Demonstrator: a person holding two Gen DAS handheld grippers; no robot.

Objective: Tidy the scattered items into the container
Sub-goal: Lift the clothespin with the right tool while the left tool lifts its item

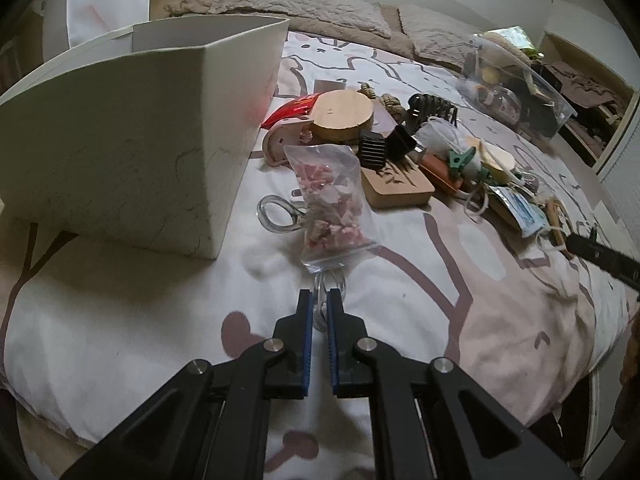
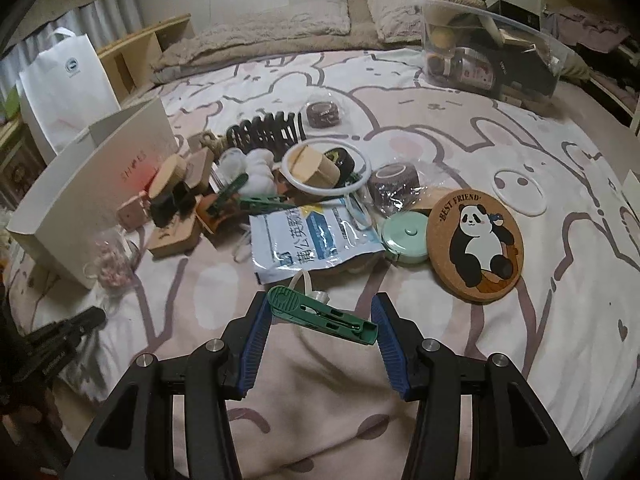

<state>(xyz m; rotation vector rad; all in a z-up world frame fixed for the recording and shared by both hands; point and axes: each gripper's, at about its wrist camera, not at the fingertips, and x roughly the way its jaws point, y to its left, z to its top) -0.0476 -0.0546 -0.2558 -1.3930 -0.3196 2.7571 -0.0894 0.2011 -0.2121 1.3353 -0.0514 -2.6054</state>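
A white open box (image 1: pixel 120 152) stands on the bed at the left, also seen as the box (image 2: pixel 80 200) in the right wrist view. Just in front of it lies a clear bag of pink bits (image 1: pixel 332 204). My left gripper (image 1: pixel 319 300) is shut on the bag's near clear edge. My right gripper (image 2: pixel 320 302) is shut on a green clothes peg (image 2: pixel 320 314), held lengthwise between the blue pads just above the bedspread. The pile of scattered items (image 2: pixel 260 184) lies beyond it: wooden blocks, a black hair claw and more green pegs.
A panda cork coaster (image 2: pixel 474 240), a mint tape measure (image 2: pixel 404 240), a blue-white packet (image 2: pixel 312 240) and a white ring (image 2: pixel 326 168) lie right of the pile. A clear bin (image 2: pixel 480 52) full of things stands at the far right. The bed's edge is near.
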